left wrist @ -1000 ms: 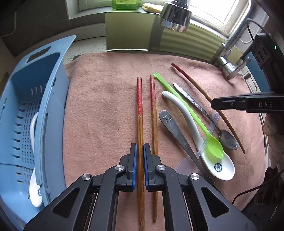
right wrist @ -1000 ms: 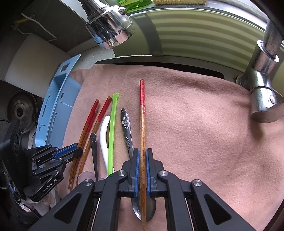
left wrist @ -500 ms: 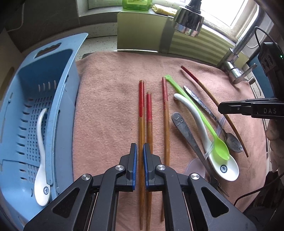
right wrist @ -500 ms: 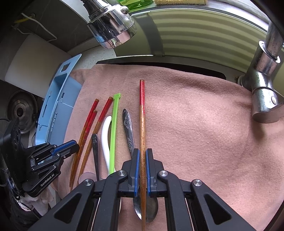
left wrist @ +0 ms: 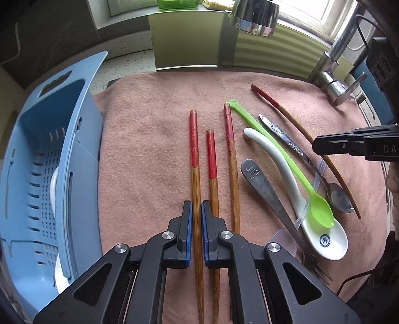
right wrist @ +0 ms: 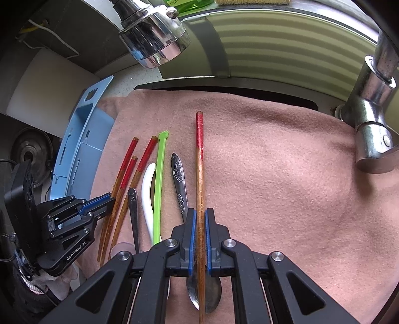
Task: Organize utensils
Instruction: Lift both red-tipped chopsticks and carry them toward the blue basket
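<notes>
My left gripper is shut on a red-tipped wooden chopstick, held just above the pink towel. Two more chopsticks lie right of it. Further right lie a green plastic spoon, a white ceramic spoon, a metal fork and a metal spoon. My right gripper is shut on another red-tipped chopstick, held above the metal spoon. The left gripper also shows in the right wrist view.
A blue plastic basket stands left of the towel with a white spoon inside. A chrome spray head hangs over the far edge. The tap base stands at the right. The right half of the towel is bare.
The left gripper has lifted its chopstick and drawn back, and a third chopstick has come into view beneath. The right gripper holds its chopstick almost still.
</notes>
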Motion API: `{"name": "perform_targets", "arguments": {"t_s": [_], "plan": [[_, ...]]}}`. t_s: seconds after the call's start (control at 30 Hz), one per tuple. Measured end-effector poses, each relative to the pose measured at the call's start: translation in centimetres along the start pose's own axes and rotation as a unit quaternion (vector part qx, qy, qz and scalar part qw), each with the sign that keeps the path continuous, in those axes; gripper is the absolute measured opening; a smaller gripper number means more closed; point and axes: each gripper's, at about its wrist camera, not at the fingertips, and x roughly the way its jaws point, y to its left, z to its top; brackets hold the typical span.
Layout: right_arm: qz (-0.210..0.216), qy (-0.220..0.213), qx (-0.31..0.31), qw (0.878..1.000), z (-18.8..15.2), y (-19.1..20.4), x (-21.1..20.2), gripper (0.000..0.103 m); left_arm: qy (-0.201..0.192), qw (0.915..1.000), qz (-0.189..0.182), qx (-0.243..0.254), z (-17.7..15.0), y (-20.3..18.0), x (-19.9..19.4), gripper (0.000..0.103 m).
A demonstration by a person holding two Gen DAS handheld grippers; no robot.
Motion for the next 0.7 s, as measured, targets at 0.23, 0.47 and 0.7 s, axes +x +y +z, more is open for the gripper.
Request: {"name": "perform_targets", "arguments": {"t_s": [0.23,0.47,0.7], "plan": [[0.004,0.009,0.013,1.000,0.5,-0.2,1.2,0.007,-0.002,0.9999,-0.011,-0.012,0.1,0.4,0.0,0.006],[-0.002,-0.004,0.012,1.000,0.5,0.2,1.1,0.006,-0.010,0.9995,-0.019,-0.024,-0.2,0.5,-0.2,0.006],[0.006,-0.024,0.020,0.999,-0.3,0.1,-0.5,0.006,-0.023,0.9984,-0.033,-0.038,-0.9,0.4,-1.2,0.006]]}}
